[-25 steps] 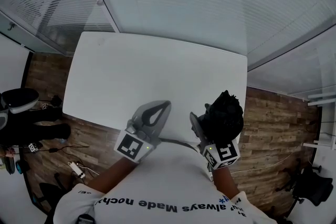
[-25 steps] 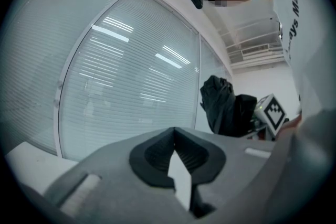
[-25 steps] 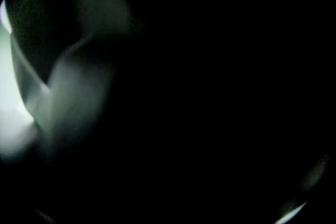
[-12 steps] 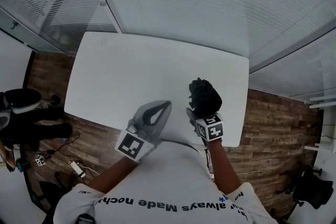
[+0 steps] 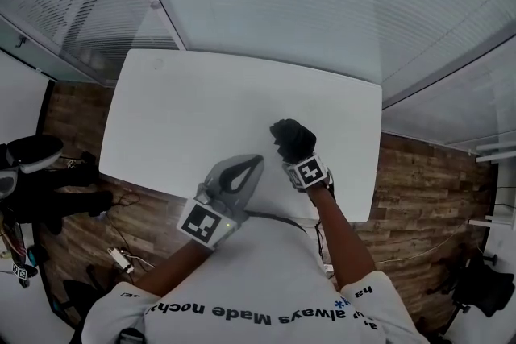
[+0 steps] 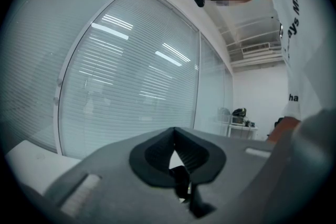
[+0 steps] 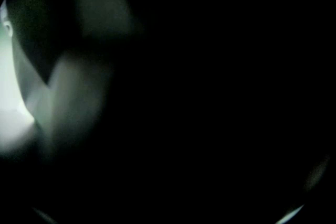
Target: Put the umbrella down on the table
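1 black umbrella (image 5: pixel 292 138), folded into a short, lumpy bundle, sits in the jaws of the right gripper (image 5: pixel 297 160), just over the near right part of the white desk (image 5: pixel 201 105). i cannot tell if it touches the desk yet. the jaws stand quite wide, because the bundle between them is fat, and they are closed on it. the right gripper view is almost all dark, as if black cloth sits right in front.

the left gripper (image 5: pixel 255 163) holds nothing. its jaws are together at the tips, and it hangs by the near edge of the desk, apart from the umbrella.

the umbrella looks light, i think. the cloth outside is soft and squashy and may be a bit slippery, so it can slide or bunch up in a grip. inside there is likely a stiff rod and thin ribs that could bend. the best place to hold it is around the middle of the bundle, firm but not hard. it may roll a little on the smooth desk.
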Demonstrator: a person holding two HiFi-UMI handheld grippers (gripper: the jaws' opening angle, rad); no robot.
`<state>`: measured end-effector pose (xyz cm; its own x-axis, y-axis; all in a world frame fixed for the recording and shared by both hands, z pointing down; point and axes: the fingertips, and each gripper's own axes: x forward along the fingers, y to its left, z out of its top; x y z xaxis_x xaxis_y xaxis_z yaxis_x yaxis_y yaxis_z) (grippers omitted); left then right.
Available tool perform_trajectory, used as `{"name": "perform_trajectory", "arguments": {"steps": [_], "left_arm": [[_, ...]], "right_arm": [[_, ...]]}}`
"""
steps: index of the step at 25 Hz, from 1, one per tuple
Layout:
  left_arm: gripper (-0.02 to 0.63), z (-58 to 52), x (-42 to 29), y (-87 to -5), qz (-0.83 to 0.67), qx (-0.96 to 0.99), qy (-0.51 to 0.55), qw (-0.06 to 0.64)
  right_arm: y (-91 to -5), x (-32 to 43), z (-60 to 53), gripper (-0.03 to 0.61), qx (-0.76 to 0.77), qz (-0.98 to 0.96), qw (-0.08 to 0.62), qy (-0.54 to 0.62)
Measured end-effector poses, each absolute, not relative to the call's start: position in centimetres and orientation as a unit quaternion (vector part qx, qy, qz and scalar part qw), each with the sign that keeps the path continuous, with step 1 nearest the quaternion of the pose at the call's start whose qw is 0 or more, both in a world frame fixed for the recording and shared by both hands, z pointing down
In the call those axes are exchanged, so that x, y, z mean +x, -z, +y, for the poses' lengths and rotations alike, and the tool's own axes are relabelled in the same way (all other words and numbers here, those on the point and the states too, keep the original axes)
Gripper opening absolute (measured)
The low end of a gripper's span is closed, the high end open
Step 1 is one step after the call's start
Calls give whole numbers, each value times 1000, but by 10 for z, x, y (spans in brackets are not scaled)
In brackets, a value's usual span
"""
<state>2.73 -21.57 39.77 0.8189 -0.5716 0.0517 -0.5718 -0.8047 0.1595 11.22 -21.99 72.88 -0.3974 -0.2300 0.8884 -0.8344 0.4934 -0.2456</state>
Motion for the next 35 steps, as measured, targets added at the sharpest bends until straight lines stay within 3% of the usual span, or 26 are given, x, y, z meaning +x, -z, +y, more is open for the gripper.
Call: {"name": "perform_trajectory", "arguments": {"steps": [9,35], "left_arm": [[3,-214,29,-397,-300,950,-1,85],[3,-215,21,-403,-311,946,-14,89]], "right_arm": [[-764,132,-224,225,330,-702,515,-365],[-802,136,-222,252,316,-698,514,-385]]}}
